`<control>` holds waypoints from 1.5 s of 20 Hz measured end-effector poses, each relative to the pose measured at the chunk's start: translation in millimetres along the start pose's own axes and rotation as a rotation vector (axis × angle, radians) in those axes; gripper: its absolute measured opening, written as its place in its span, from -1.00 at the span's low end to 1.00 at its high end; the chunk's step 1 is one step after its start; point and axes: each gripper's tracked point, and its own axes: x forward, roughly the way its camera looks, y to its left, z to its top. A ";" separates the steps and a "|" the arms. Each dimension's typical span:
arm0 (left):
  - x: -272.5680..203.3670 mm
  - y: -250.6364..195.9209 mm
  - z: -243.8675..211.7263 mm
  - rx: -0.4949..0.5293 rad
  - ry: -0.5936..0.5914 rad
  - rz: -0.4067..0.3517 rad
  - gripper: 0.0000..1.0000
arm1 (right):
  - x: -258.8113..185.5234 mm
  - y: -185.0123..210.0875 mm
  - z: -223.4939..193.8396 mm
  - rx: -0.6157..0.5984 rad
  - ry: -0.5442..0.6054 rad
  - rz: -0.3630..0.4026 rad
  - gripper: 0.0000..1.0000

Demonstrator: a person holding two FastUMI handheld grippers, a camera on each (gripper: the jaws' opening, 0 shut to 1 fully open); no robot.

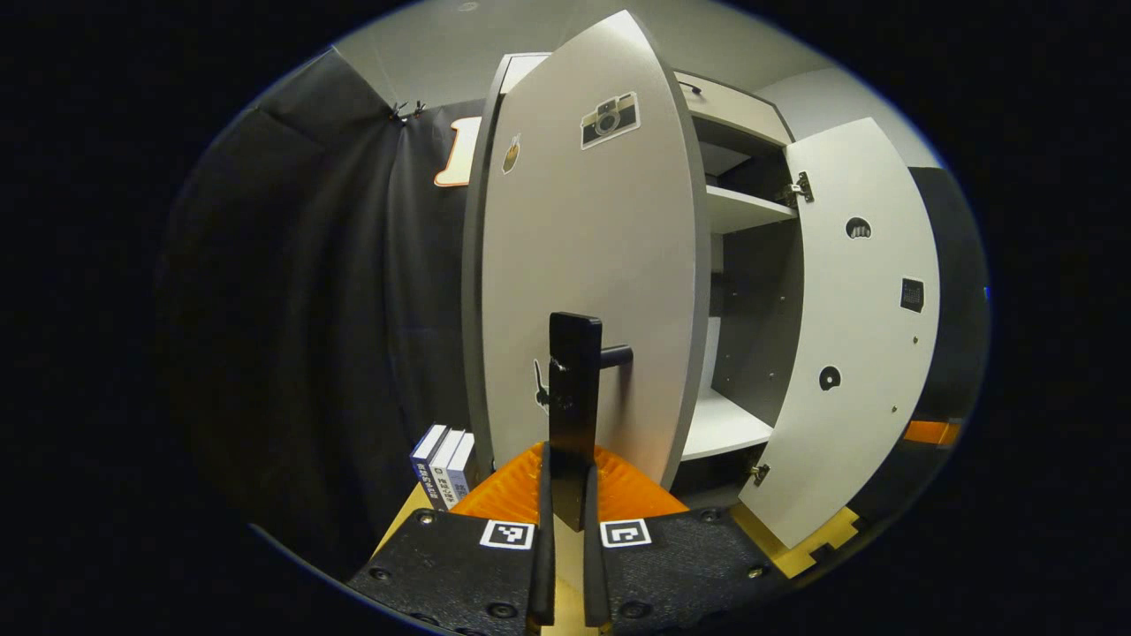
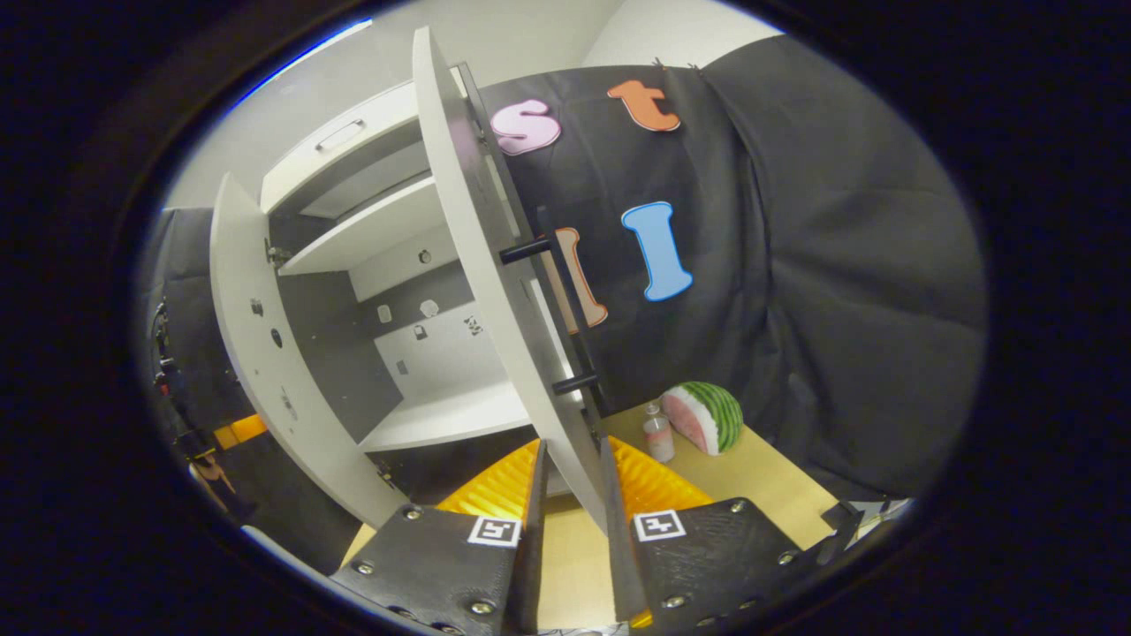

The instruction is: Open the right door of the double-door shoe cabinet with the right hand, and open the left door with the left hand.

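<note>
Left gripper view: left gripper [image 1: 565,521] clenched on the handle [image 1: 574,389] of the left door [image 1: 592,247], centre frame, part open. Could slip off the bar's low end if pulled askew. Books [image 1: 442,464] lower left, near the swing path. Right gripper view: right gripper [image 2: 573,521] released, astride the right door [image 2: 468,247] edge, gap at one finger. Might knock bottle [image 2: 656,437] or melon slice [image 2: 707,415], lower right, if swung wider.

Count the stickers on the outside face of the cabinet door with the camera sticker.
3: a camera sticker near the top, a small brown sticker to its left, and a small dark sticker beside the black bar handle. The handle may hide more.
</note>
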 end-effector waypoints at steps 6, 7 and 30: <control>-7.7 22.0 -1.6 0.039 0.005 0.054 -0.82 | 2.6 7.6 -8.0 0.006 0.018 0.022 -0.36; -7.1 22.8 -2.1 0.041 0.007 0.062 -0.85 | 3.0 9.8 -8.9 0.009 0.020 0.027 -0.36; -16.8 78.5 -3.0 0.034 0.008 0.175 -0.98 | 5.9 20.2 -18.0 0.028 0.020 0.037 -0.36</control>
